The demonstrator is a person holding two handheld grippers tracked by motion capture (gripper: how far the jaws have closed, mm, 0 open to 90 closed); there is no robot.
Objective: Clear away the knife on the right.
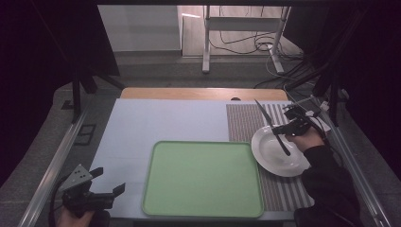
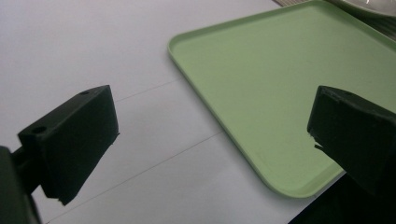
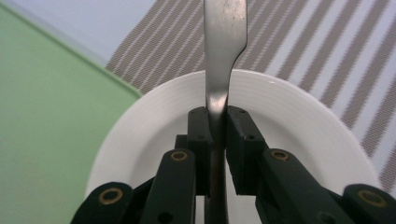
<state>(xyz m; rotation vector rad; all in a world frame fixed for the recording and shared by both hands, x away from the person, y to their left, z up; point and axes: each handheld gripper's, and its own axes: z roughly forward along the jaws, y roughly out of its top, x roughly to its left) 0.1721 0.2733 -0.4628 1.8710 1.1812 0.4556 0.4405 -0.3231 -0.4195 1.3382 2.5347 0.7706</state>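
One knife point(image 1: 272, 127), clamped by the right gripper point(image 1: 283, 128) above the plate point(image 1: 265, 153) for carrying; left gripper point(image 1: 109, 182) gapes wide, idle.

Brushed metal knife point(image 3: 224, 42), glossy ridged plate point(image 3: 289, 116), woven placemat point(image 3: 327, 51)

Lab: dark-curtained rig table point(image 1: 165, 118), floor cables point(image 1: 246, 45)

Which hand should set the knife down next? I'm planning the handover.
Right: its tool already clamps the knife over the white plate. The left tool waits open and apart, by the green tray.
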